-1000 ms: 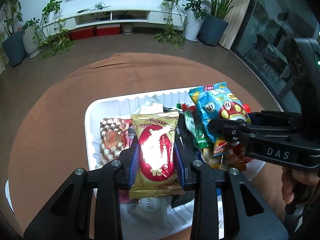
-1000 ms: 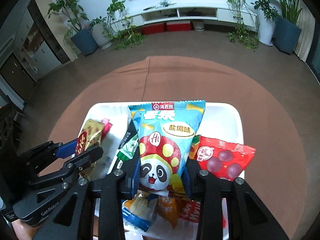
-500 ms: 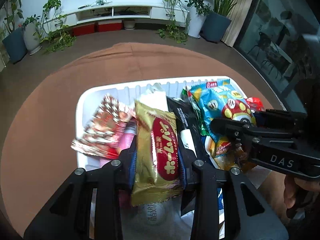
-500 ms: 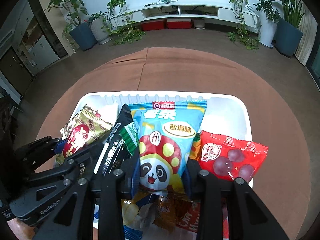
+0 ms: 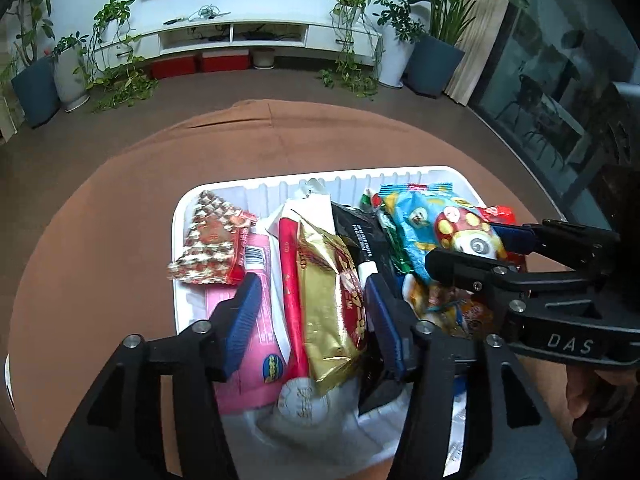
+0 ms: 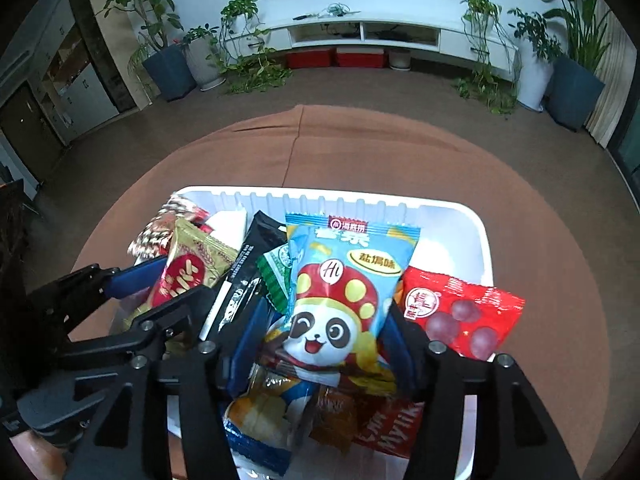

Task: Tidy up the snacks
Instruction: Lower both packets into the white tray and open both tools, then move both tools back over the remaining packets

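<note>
A white tray (image 5: 176, 240) (image 6: 484, 248) on the round brown table holds several snack packets. My left gripper (image 5: 311, 280) (image 6: 176, 280) hangs low over the tray's left half and its jaws are opening. The gold and red packet (image 5: 332, 304) (image 6: 188, 268) lies between them on the pile, and the left pad stands clear of it. Over the right half, my right gripper (image 6: 325, 312) (image 5: 464, 242) is opening too. The blue panda packet (image 6: 344, 292) (image 5: 440, 228) rests between its fingers on other packets, no longer squeezed.
Also in the tray are a red packet with purple balls (image 6: 460, 312), a black packet (image 6: 248, 272), a pink packet (image 5: 260, 344) and a checked red packet (image 5: 212, 248). A hand (image 5: 592, 400) holds the right gripper. Brown tablecloth (image 6: 360, 148) surrounds the tray.
Both grippers' jaws have spread apart. The gold packet and the panda packet, gripped before, now lie loose on the pile. The left gripper has sunk slightly toward the tray.
</note>
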The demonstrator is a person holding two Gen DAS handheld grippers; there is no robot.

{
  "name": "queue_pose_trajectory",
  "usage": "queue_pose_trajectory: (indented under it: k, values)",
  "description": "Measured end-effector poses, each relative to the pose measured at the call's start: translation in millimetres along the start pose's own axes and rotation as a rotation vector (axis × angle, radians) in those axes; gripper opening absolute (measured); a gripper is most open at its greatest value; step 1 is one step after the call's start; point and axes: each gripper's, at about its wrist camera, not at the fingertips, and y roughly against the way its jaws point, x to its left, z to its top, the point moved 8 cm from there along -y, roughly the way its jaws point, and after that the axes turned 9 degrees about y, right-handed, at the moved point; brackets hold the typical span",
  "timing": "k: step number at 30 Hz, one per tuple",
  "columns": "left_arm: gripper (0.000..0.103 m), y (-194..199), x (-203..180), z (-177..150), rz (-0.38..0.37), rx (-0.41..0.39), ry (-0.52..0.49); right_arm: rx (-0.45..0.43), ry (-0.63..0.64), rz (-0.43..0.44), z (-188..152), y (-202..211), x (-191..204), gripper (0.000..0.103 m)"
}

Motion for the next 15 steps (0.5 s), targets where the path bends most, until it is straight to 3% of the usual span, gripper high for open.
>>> queue_pose_trajectory:
  k: [6, 15]
  values:
    - [0.069, 22.7, -5.4, -3.8, -0.006, -0.031, -0.01, -0.027, 0.006, -0.006, -3.8, 19.3, 1.4, 0.062]
    - [0.102, 87.3, -13.0, -39.7, -0.035, -0.076, -0.035, -0.181, -0.039, 0.03, -32.3, 84.1, -0.6, 0.085]
